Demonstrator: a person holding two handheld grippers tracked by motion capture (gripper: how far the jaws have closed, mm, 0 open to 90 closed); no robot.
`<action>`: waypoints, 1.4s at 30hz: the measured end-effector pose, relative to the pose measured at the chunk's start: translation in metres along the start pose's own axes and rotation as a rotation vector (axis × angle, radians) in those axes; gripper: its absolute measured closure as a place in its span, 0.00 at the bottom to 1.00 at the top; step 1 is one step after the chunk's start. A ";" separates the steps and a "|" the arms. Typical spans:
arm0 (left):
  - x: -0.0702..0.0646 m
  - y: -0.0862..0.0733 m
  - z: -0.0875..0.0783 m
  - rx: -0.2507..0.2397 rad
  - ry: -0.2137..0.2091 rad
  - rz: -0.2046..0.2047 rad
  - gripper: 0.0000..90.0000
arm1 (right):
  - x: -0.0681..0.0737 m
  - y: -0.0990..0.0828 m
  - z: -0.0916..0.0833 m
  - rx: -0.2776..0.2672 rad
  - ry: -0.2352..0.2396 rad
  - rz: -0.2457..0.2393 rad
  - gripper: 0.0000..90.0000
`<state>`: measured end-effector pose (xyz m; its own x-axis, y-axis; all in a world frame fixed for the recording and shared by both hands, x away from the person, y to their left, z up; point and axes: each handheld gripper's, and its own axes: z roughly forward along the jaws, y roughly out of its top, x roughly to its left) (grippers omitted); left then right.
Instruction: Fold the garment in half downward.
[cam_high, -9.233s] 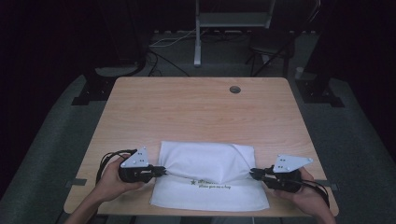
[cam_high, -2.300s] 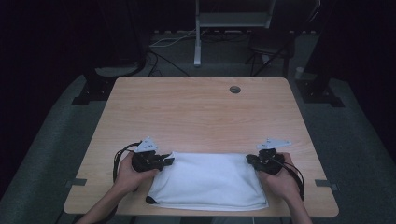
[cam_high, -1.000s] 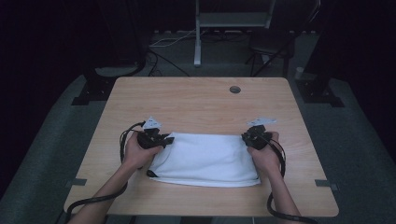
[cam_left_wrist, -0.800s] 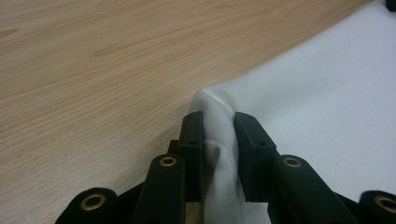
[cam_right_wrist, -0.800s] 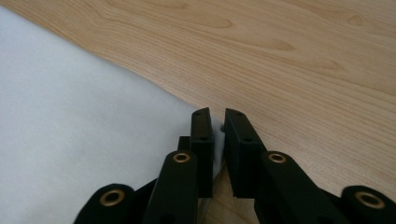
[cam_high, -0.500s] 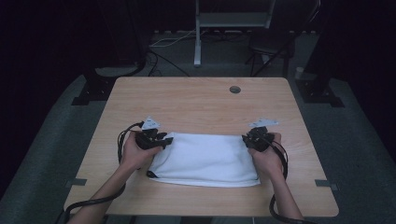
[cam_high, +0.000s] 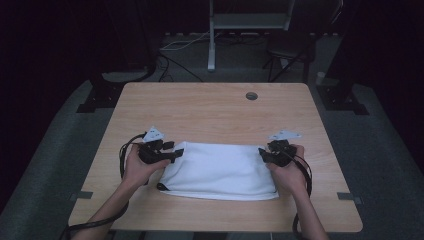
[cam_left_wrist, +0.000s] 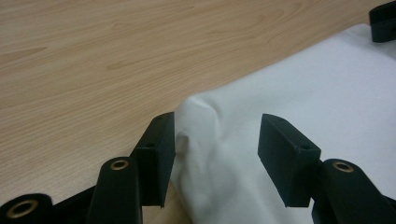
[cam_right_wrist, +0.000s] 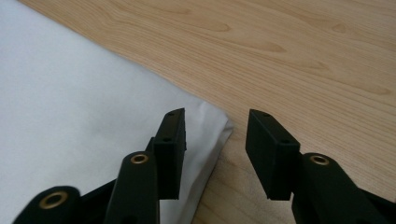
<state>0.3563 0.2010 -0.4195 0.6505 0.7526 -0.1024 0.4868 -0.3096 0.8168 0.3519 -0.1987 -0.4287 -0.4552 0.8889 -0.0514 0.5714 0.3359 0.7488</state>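
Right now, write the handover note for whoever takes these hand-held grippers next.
Left hand-held gripper: jaws have just been opening, now open around the white cloth's far-left corner, not pinching it.
Right hand-held gripper: jaws have just been opening, now open at the far-right corner.
The cloth lies folded flat on the near half of the wooden table.
Done: this fold is laid down and released.
Left: probably another fold or smoothing; pull both grippers clear first.

cloth (cam_high: 220, 170): white fabric, soft, matt, lightly creased
worktop (cam_high: 210, 107): pale wood grain, smooth, satin
claw pads (cam_left_wrist: 159, 154): black plastic, matt
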 end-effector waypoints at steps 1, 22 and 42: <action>-0.001 -0.001 -0.001 -0.001 -0.003 0.001 0.51 | 0.001 0.000 -0.001 -0.003 0.001 0.001 0.63; -0.014 -0.014 -0.024 -0.085 0.002 -0.008 0.34 | 0.005 -0.019 -0.017 -0.070 0.062 0.038 0.35; -0.021 -0.015 -0.035 -0.112 -0.012 -0.010 0.34 | 0.006 -0.032 -0.034 -0.099 0.092 0.088 0.26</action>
<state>0.3153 0.2099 -0.4096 0.6535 0.7479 -0.1170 0.4252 -0.2347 0.8741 0.3082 -0.2149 -0.4305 -0.4692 0.8799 0.0745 0.5437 0.2214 0.8095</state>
